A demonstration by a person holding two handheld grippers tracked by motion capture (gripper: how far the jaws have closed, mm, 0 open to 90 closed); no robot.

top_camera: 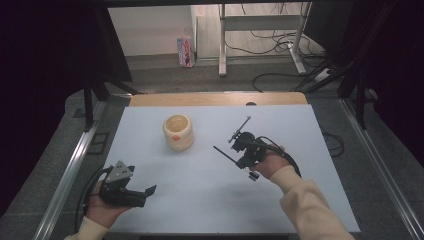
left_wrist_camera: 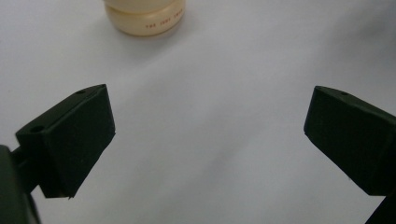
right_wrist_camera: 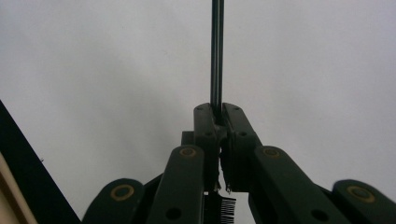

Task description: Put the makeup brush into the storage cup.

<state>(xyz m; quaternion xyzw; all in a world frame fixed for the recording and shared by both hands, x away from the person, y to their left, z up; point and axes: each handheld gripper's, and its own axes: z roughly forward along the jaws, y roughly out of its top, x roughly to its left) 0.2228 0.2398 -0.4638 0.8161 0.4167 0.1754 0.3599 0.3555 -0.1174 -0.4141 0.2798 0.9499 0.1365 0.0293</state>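
Near left, left gripper [top_camera: 150,191] released, jaws wide and empty; cream ceramic-looking pot [top_camera: 178,132] stands mid-far, likely rigid, smooth, breakable, best taken across its rim; right gripper [right_wrist_camera: 218,114] at right centre clenched on thin black rod [right_wrist_camera: 217,51], stiff, slip-prone.

You are holding your left gripper [top_camera: 145,192] over the near left of the table [top_camera: 200,200] and your right gripper [top_camera: 231,150] right of centre, gripping a thin rod [right_wrist_camera: 217,56], while the pot [top_camera: 178,132] is sitting on the table between them, farther back.
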